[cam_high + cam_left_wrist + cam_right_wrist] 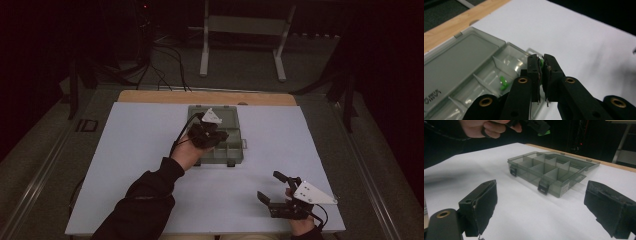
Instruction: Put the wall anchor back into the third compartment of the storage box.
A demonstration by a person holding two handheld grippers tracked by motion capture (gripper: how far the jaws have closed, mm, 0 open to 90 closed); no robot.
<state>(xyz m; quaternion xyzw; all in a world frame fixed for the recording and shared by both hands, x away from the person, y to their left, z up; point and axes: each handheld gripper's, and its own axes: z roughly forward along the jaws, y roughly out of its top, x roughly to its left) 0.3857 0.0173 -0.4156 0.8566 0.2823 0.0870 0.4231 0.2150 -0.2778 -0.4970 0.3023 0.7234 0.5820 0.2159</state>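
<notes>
A smoky translucent compartment box (pixel 232 150) lies open on the white sheet, its lid (pixel 456 72) flat on the far side. My left gripper (pixel 222 136) hovers over the box, jaws pressed together (pixel 541 63). In the right gripper view a small green piece (pixel 544 132) sticks out at the left gripper's (pixel 541 128) tip, high above the box (pixel 544 168). Another green piece (pixel 503 83) lies in a compartment beside the lid. My right gripper (pixel 269 186) rests near the front right of the sheet, open wide with nothing between its jaws (pixel 544 202).
The white sheet (pixel 150 150) covers a wooden table whose far edge (pixel 205 96) shows behind the box. A white metal stand (pixel 242 30) and cables (pixel 165 55) sit on the dark floor beyond. Two black latches (pixel 543 187) face the right gripper.
</notes>
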